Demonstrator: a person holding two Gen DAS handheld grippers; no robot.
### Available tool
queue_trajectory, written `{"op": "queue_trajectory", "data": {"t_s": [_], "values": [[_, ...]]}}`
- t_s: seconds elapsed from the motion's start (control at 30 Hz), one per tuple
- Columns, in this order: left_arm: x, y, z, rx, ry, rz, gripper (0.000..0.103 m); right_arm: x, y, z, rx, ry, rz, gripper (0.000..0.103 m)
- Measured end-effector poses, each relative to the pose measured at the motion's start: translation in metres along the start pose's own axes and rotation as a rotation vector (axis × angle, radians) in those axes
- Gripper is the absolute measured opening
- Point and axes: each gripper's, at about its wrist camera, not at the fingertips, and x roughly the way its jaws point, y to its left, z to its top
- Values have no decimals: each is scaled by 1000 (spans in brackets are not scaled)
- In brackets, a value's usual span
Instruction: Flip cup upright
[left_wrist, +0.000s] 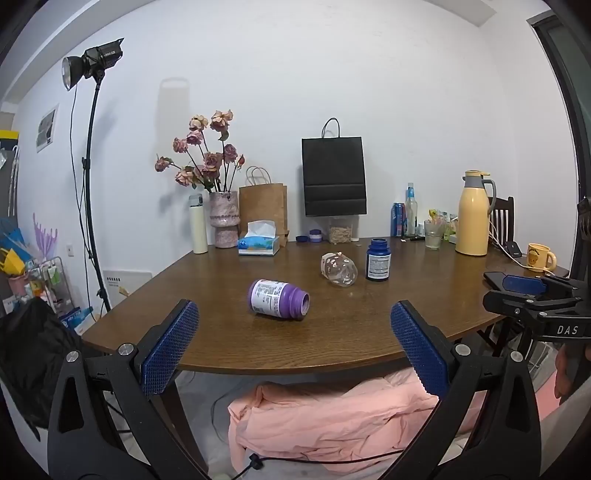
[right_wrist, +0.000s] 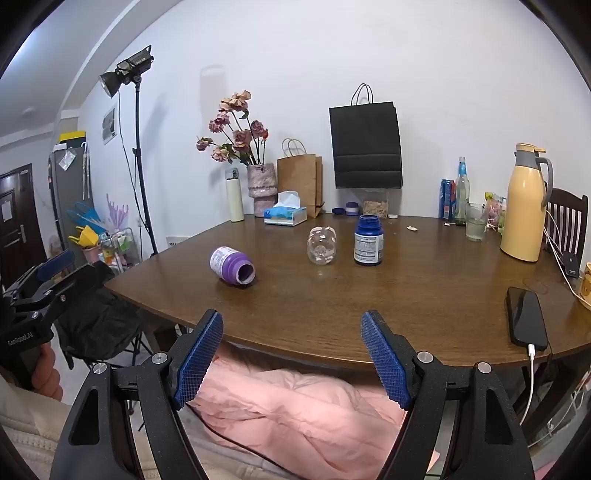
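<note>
A clear glass cup (left_wrist: 340, 269) (right_wrist: 322, 245) with a small printed pattern lies on its side near the middle of the brown wooden table (left_wrist: 351, 332) (right_wrist: 406, 295). A purple bottle (left_wrist: 277, 298) (right_wrist: 232, 266), uncapped, also lies on its side left of the cup. To the cup's right a blue bottle (left_wrist: 378, 260) (right_wrist: 368, 240) stands upright. My left gripper (left_wrist: 294, 312) hovers open at the table's near edge, in line with the purple bottle, and holds nothing. My right gripper (right_wrist: 292, 317) is open and empty too, short of the table edge, facing the cup.
A black phone (right_wrist: 526, 319) on a white cable lies at the right front. A tissue box (left_wrist: 258, 242), flower vase (left_wrist: 223, 219), paper bags, yellow thermos (left_wrist: 472, 218), drinking glass (left_wrist: 433, 234) and yellow mug (left_wrist: 539, 256) line the back and right. Pink fabric (left_wrist: 332, 417) lies under the table.
</note>
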Motion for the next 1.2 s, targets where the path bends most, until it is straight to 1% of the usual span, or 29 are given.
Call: {"op": "queue_trajectory", "data": {"t_s": [1.2], "values": [[1,1,0,1,8,-1,103,3,2,-4,-8,16,-1,82]]}}
